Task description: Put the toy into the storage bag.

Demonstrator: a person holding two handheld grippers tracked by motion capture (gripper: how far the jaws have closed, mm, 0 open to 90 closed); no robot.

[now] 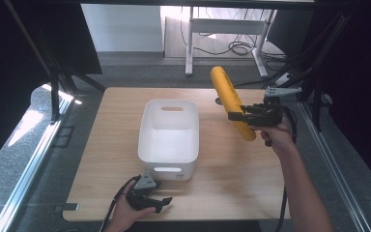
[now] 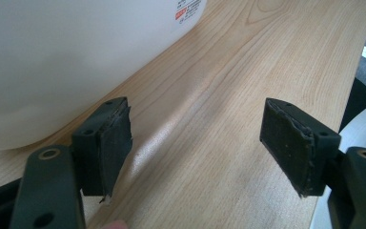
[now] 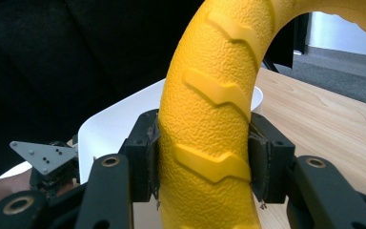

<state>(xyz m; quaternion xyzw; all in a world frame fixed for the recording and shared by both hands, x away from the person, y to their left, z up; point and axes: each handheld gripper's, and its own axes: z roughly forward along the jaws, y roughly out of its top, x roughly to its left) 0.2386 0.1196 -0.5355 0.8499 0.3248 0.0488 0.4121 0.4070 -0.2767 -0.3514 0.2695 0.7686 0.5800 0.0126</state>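
Above the right half of the table (image 1: 232, 164), the right gripper (image 3: 205, 162) is clamping a yellow ring (image 1: 231, 101) across its ribbed band, one pad pressing on each flank, so the ring is hanging in the air rather than resting on the wood. From the high view it is showing nearly edge-on, as a long bar: its long line is running from the far side of the table down towards the person, the near end leaning slightly right. It is sitting just right of the white bin (image 1: 169, 130), and I judge the bin is where it is headed. Down at the near edge, the left gripper (image 2: 195, 143) is resting beside the bin's front wall, jaws standing apart with nothing between them, probably just waiting.
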